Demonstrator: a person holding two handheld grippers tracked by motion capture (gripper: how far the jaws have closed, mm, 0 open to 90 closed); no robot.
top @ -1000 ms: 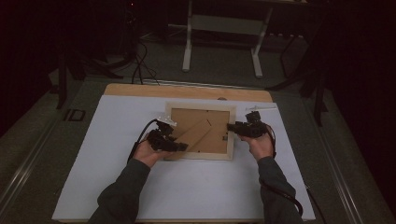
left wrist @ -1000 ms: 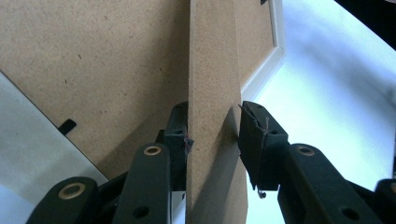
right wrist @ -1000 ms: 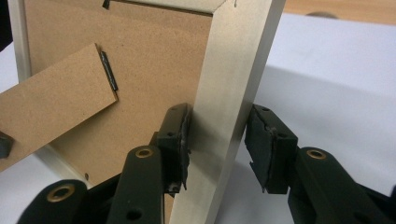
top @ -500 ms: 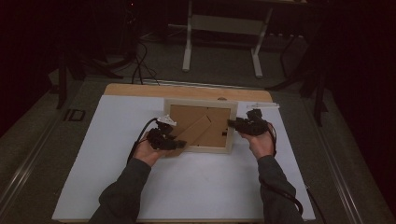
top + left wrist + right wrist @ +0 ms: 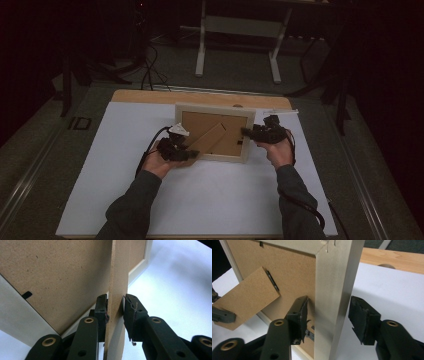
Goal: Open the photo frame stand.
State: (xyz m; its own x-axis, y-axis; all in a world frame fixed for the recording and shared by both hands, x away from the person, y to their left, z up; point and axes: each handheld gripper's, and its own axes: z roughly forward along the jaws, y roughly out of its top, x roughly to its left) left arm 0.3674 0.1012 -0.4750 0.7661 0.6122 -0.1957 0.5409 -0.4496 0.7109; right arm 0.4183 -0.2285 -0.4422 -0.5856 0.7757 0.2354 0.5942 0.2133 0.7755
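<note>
1. A dim room surrounds a wooden counter (image 5: 150, 96) covered by a white sheet (image 5: 200, 200); the legs of a pale stand (image 5: 237, 50) rise on the floor behind it
2. The left tool (image 5: 186, 155) sits at the lower left of the picture frame (image 5: 212, 110), held in the person's left hand (image 5: 157, 162)
3. In the left gripper view its jaws are shut on the brown fibreboard easel leg (image 5: 119, 290); both pads lie against the thin board, and they have just been closing
4. That easel leg swings out from the frame's brown backing board (image 5: 200, 125) and slants down to the left, toward the left tool
5. The picture frame stands raised near the middle of the counter, its back facing the person, its lower edge on the white sheet
6. The right tool (image 5: 248, 132) is at the frame's right side, held in the right hand (image 5: 277, 152)
7. In the right gripper view the pale frame rail (image 5: 334, 290) stands between its jaws; the left pad is near the rail, the right pad is clearly apart from it, so this tool is open, and it has just been opening
</note>
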